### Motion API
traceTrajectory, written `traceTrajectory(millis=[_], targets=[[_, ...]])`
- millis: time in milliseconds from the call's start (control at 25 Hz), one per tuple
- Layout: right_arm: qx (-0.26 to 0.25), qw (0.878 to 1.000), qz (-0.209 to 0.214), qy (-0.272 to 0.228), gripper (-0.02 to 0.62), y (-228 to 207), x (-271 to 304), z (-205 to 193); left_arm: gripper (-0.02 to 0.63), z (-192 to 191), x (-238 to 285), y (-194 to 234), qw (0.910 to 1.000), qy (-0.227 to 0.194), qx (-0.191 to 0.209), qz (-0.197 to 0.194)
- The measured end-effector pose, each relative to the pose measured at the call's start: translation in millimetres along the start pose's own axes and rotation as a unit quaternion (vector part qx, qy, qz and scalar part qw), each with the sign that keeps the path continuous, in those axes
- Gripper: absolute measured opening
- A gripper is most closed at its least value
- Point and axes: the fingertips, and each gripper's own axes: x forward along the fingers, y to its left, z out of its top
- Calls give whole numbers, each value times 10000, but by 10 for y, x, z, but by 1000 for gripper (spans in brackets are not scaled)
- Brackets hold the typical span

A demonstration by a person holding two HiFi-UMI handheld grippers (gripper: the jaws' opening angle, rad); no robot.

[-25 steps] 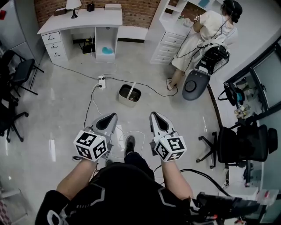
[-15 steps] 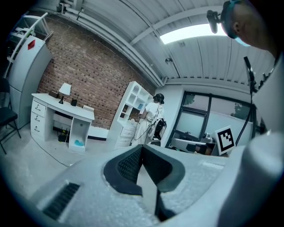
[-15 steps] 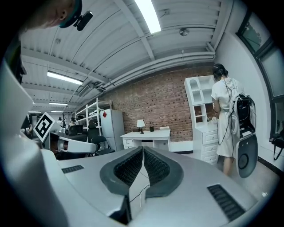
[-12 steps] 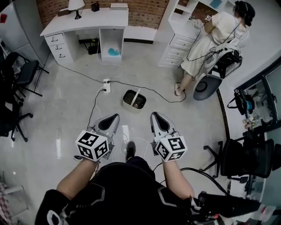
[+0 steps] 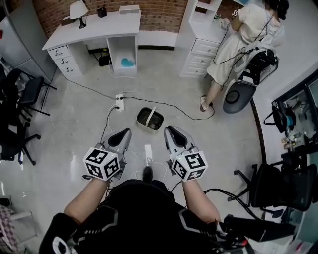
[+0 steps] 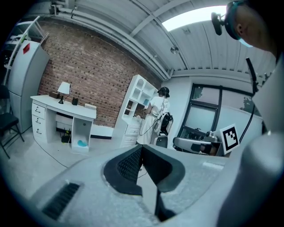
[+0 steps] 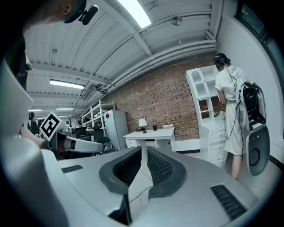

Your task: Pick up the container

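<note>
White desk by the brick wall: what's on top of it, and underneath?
On the desk stand a lamp, a small dark object and a flat white box. Its open compartment holds a blue object. What the drawers hold is hidden.

Office-type lab or studio room. Well ahead of the left gripper: white desk with lamp, against a brick wall. Ahead of the right gripper: white drawer-and-shelf unit. Black office chairs far left and far right of the grippers. Power strip and cables on the glossy grey floor. Strip lights overhead.
</note>
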Motion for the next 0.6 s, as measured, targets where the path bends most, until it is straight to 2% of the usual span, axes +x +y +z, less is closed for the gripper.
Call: traceTrajectory(millis=[360, 600], targets=[[149, 9998, 140, 1, 11, -465, 189, -33, 6, 42, 388, 26, 9997, 37, 71, 242], [417, 9990, 123, 34, 11, -563, 420, -67, 6, 54, 534, 0, 9993, 208, 252, -181]])
